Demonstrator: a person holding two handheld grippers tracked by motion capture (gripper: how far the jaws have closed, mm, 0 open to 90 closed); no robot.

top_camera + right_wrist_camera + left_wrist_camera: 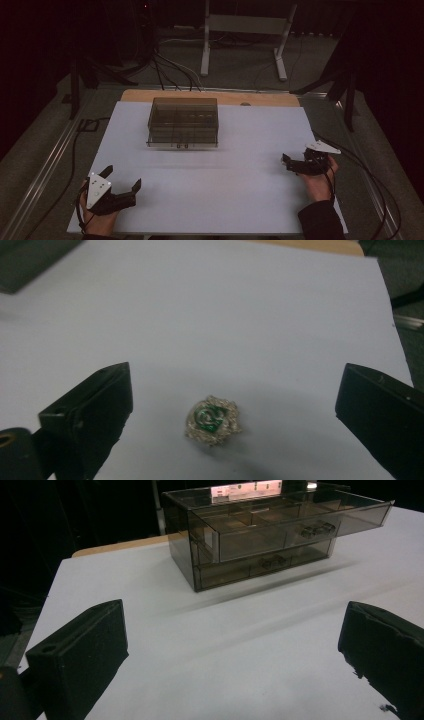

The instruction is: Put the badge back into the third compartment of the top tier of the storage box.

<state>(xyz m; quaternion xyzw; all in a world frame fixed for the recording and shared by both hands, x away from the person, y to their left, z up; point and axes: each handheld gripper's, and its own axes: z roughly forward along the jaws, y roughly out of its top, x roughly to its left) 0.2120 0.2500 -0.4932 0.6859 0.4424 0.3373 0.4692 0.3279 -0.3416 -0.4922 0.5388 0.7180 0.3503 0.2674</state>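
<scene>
A smoky see-through drawer box (pixel 183 122) stands at the back middle of the white table (pixel 240 200). In the left gripper view the box (pixel 260 535) is ahead, and one upper drawer appears slid out toward the front. A small silvery brooch with a green centre (pixel 212 420) lies on the table between the jaws of my right gripper (pixel 235 370), which is open around it without touching. In the high view the right gripper (pixel 292 165) rests at the table's right side. My left gripper (pixel 121 178) is open and empty at the front left, also shown as the left gripper (pixel 233 610).
A wooden strip (pixel 270 98) runs along the table's far edge. Behind it stand a metal frame (pixel 245 30) and cables on the floor (pixel 170 70). Each gripper trails a cable off the table's side. A dark corner of the box (pixel 30 260) sits far left of the right gripper.
</scene>
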